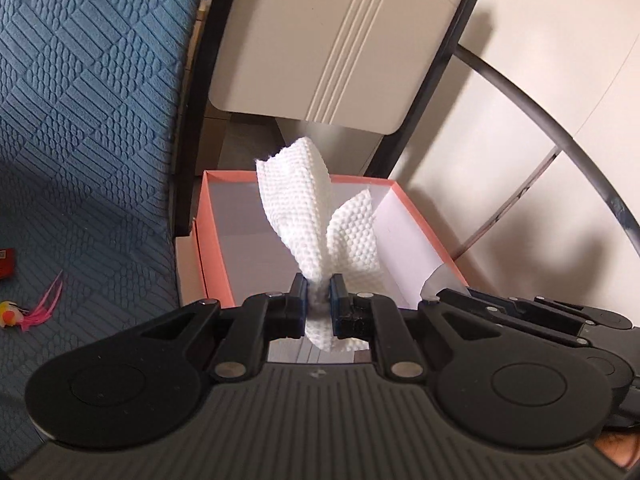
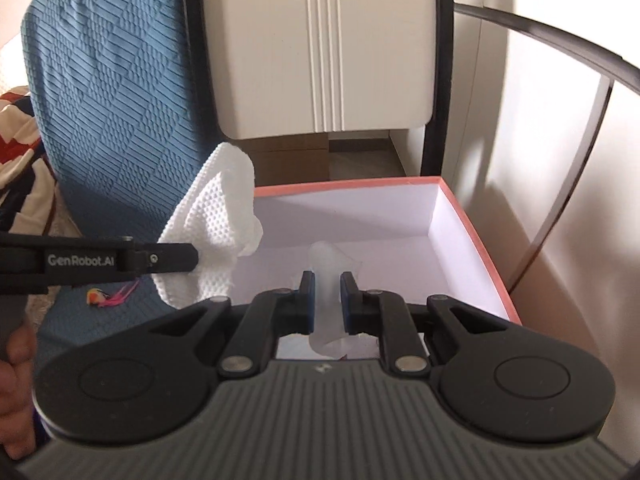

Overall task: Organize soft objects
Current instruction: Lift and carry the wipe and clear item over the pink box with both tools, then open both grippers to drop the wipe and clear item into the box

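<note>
My left gripper (image 1: 319, 285) is shut on a white dimpled cloth (image 1: 316, 200), which stands up from the jaws over an open pink-rimmed box (image 1: 202, 240) with a white inside. In the right wrist view the left gripper (image 2: 194, 257) comes in from the left edge with the same cloth (image 2: 216, 220) bunched at its tip, beside the box's left rim. My right gripper (image 2: 327, 280) is shut on a frosted, translucent soft sheet (image 2: 326, 256) above the box (image 2: 476, 236). In the left wrist view the right gripper (image 1: 450, 294) shows side-on at the box's right rim, with the sheet (image 1: 436, 280) at its tip.
A blue quilted bedspread (image 1: 80, 120) lies left of the box, with a pink feathered toy (image 1: 36, 312) and a red item (image 1: 6, 264) on it. A cream cabinet (image 1: 332, 40) stands behind the box. A dark curved hoop (image 1: 560, 140) arcs along the wall on the right. A hand (image 2: 12, 380) shows at lower left.
</note>
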`<state>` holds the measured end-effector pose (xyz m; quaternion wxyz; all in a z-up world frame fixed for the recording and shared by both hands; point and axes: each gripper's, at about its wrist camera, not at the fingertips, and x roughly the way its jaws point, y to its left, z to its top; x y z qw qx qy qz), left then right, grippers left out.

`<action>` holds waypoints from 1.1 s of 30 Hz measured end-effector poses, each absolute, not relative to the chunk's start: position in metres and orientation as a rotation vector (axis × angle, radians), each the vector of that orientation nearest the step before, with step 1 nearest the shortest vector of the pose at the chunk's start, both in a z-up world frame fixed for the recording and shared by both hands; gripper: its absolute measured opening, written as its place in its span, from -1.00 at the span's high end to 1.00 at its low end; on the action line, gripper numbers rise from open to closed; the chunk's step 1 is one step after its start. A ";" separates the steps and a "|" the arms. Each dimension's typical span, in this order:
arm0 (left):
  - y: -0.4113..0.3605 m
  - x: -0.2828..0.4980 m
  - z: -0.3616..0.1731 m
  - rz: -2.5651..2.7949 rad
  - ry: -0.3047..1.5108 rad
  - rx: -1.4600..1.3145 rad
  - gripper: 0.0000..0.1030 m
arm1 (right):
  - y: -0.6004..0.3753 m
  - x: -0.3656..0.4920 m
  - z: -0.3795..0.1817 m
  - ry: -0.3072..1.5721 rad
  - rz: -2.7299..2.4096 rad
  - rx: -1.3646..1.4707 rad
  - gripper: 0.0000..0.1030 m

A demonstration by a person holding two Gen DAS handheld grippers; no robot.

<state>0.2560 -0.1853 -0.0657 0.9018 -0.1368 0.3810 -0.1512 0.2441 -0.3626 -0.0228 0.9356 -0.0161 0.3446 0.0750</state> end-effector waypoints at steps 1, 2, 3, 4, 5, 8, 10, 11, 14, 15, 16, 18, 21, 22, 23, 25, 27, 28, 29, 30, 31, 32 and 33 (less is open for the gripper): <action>-0.190 0.257 -0.068 -0.319 0.802 -0.283 0.73 | -0.367 0.247 -0.027 0.718 0.147 -0.029 0.68; -0.193 0.257 -0.070 -0.323 0.812 -0.283 0.73 | -0.373 0.250 -0.032 0.733 0.136 -0.024 0.68; -0.197 0.257 -0.072 -0.321 0.819 -0.279 0.73 | -0.377 0.250 -0.038 0.742 0.123 -0.027 0.68; -0.202 0.258 -0.074 -0.321 0.827 -0.273 0.73 | -0.381 0.249 -0.044 0.750 0.111 -0.038 0.68; -0.206 0.259 -0.076 -0.325 0.842 -0.273 0.73 | -0.386 0.248 -0.050 0.761 0.100 -0.045 0.68; -0.218 0.260 -0.084 -0.328 0.877 -0.262 0.73 | -0.398 0.244 -0.068 0.796 0.081 -0.044 0.67; -0.225 0.259 -0.087 -0.320 0.883 -0.229 0.73 | -0.405 0.240 -0.076 0.804 0.068 -0.044 0.66; -0.227 0.260 -0.089 -0.321 0.889 -0.223 0.73 | -0.408 0.238 -0.079 0.804 0.068 -0.043 0.64; -0.235 0.259 -0.092 -0.322 0.900 -0.215 0.73 | -0.412 0.237 -0.087 0.821 0.075 -0.049 0.62; -0.237 0.258 -0.093 -0.321 0.904 -0.209 0.73 | -0.414 0.236 -0.089 0.823 0.071 -0.045 0.61; -0.240 0.258 -0.095 -0.321 0.908 -0.204 0.73 | -0.416 0.236 -0.091 0.825 0.067 -0.042 0.61; -0.245 0.256 -0.096 -0.328 0.910 -0.194 0.73 | -0.419 0.235 -0.093 0.828 0.066 -0.029 0.60; -0.248 0.255 -0.095 -0.328 0.906 -0.194 0.72 | -0.420 0.237 -0.092 0.829 0.072 -0.013 0.60; -0.247 0.255 -0.095 -0.329 0.904 -0.200 0.71 | -0.420 0.237 -0.091 0.825 0.073 -0.013 0.60; -0.247 0.253 -0.093 -0.324 0.900 -0.200 0.71 | -0.421 0.237 -0.089 0.820 0.076 -0.014 0.56; -0.246 0.253 -0.091 -0.315 0.900 -0.202 0.37 | -0.425 0.234 -0.085 0.814 0.081 0.000 0.52; -0.242 0.251 -0.089 -0.318 0.895 -0.220 0.10 | -0.426 0.234 -0.081 0.808 0.084 0.025 0.36; -0.240 0.248 -0.086 -0.315 0.882 -0.224 0.10 | -0.426 0.232 -0.077 0.799 0.086 0.029 0.33; -0.239 0.246 -0.082 -0.310 0.863 -0.215 0.10 | -0.425 0.230 -0.074 0.787 0.088 0.026 0.29; -0.239 0.243 -0.078 -0.308 0.847 -0.199 0.10 | -0.425 0.227 -0.069 0.775 0.091 0.024 0.28; -0.237 0.240 -0.074 -0.310 0.836 -0.189 0.10 | -0.423 0.226 -0.065 0.763 0.093 0.024 0.28; -0.236 0.238 -0.069 -0.314 0.824 -0.183 0.10 | -0.421 0.224 -0.060 0.749 0.095 0.029 0.28; -0.234 0.235 -0.063 -0.317 0.809 -0.178 0.10 | -0.420 0.222 -0.055 0.735 0.101 0.034 0.28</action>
